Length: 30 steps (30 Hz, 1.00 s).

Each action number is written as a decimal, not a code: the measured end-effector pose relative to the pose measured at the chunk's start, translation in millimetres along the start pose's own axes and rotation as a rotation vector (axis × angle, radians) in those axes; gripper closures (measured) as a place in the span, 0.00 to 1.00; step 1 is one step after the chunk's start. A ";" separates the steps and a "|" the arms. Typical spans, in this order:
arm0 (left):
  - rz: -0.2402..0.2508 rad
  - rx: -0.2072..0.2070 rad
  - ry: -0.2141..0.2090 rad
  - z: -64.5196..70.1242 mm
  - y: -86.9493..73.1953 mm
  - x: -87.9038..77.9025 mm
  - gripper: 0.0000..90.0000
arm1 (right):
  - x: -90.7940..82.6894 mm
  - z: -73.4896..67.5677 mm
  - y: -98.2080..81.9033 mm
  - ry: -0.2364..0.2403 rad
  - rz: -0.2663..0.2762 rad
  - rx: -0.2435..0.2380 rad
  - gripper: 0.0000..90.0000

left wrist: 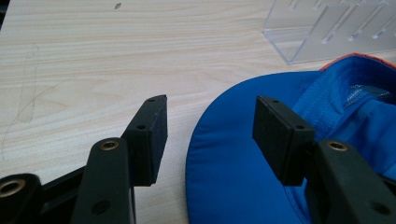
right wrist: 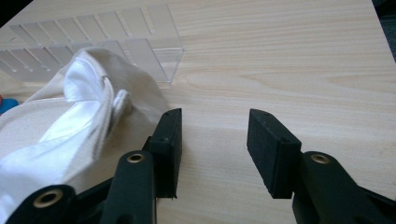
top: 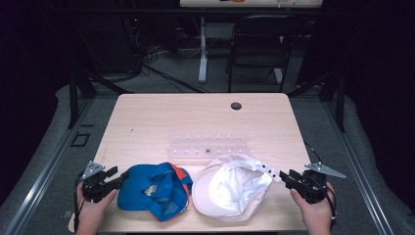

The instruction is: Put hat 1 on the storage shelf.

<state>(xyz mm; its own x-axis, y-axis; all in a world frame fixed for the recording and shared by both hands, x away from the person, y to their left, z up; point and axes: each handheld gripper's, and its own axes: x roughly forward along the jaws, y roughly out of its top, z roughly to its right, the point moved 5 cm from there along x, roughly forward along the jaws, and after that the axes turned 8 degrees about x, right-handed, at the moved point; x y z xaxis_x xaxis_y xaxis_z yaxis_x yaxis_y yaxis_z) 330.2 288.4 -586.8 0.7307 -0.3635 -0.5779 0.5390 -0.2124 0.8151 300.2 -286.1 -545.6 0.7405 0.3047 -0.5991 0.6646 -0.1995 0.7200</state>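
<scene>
Left gripper (top: 119,180), held in the person's left hand (top: 93,208) at the near left edge of the surface (top: 161,117), stands with its jaws wide apart; in the left gripper view one pad rests over bare wood and the other over the brim of the blue cap (left wrist: 261,154), neither pad pressing on the fabric; the blue cap (top: 154,190) lies upside down at the near left of the surface, its orange trim showing at the far side, just beside the white cap (top: 230,188); right gripper (top: 286,177), held in the right hand (top: 315,213) at the near right edge, is likewise wide, nothing between its jaws; in the right gripper view its left pad sits just beside the edge of the white cap (right wrist: 70,130), whether touching cannot be told, and the right pad over bare wood; the white cap lies crown down with its strap end toward the right gripper; a clear slotted rack (top: 208,147) stands just behind both caps, near the middle of the surface; a dark round grommet (top: 236,105) marks the far part of the surface.
</scene>
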 end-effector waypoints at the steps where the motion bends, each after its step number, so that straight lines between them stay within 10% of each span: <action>1: -0.001 0.000 -0.001 0.3 0.0 0.1 0.51 | -1.1 -1.9 1.9 0.004 -0.006 -0.004 0.62; 18: -0.012 -0.003 -0.001 -1.2 -1.3 0.9 0.50 | -13.8 -20.7 30.3 0.026 -0.131 -0.046 0.63; 30: -0.010 -0.003 -0.004 -0.7 -1.3 1.4 0.50 | -17.3 -27.1 52.8 0.061 -0.235 0.010 0.62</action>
<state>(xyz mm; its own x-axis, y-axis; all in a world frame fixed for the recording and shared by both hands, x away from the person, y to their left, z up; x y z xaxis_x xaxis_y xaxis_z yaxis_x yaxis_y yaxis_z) 330.8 288.7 -588.7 0.7236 -0.3647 -0.5860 0.5475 -0.2138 0.8091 319.7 -276.7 -487.7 0.5585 0.3991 -0.7272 0.8189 -0.1258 0.5599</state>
